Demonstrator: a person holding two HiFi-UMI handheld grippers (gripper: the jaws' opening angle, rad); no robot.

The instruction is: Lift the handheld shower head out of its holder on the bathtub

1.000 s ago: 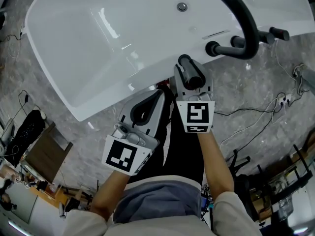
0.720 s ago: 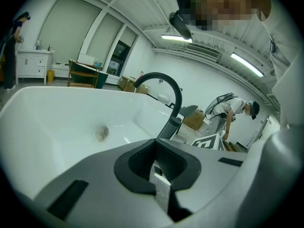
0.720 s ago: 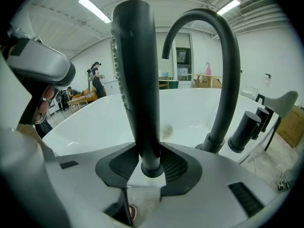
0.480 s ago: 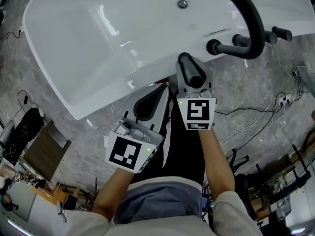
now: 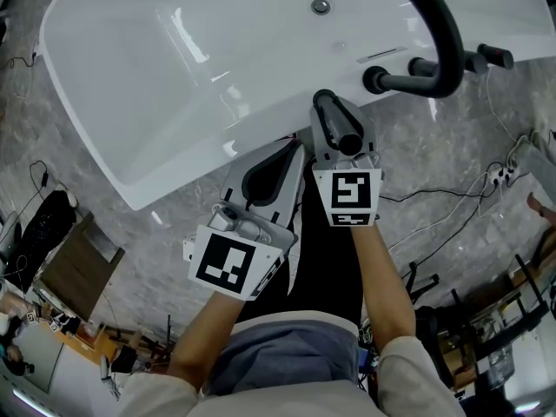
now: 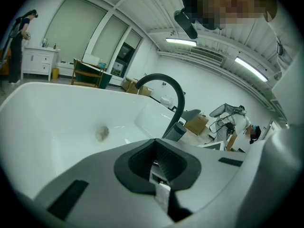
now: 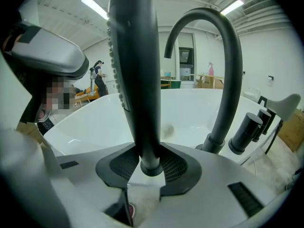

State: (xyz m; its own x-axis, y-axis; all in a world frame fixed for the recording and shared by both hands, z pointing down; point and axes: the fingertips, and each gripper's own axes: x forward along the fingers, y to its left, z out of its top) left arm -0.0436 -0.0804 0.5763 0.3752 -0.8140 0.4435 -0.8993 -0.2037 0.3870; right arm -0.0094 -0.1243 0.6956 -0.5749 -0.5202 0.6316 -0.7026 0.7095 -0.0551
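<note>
White bathtub point(image 5: 174, 76) fills the upper part of the head view, standing on a grey marbled floor point(image 5: 113, 233), with a small round drain point(image 5: 321, 7) in its basin. A matte black arched faucet spout point(image 5: 439, 33) rises from the tub's near rim, with dark cylindrical taps point(image 5: 486, 57) just beside its base.

Both grippers point at that rim. The right gripper point(image 5: 340, 150) has just been closing its jaws, and they are now clamped on the handle of the black handheld shower head point(image 7: 135, 70), which stands upright between the ribbed pads. The lower end of the handle shows just below the pads; its holder cannot be made out. The left gripper point(image 5: 291, 150) sits just beside it, jaws together with nothing between them.

Each gripper carries a cube point(image 5: 347, 196) printed with black-and-white square marker patterns.
</note>
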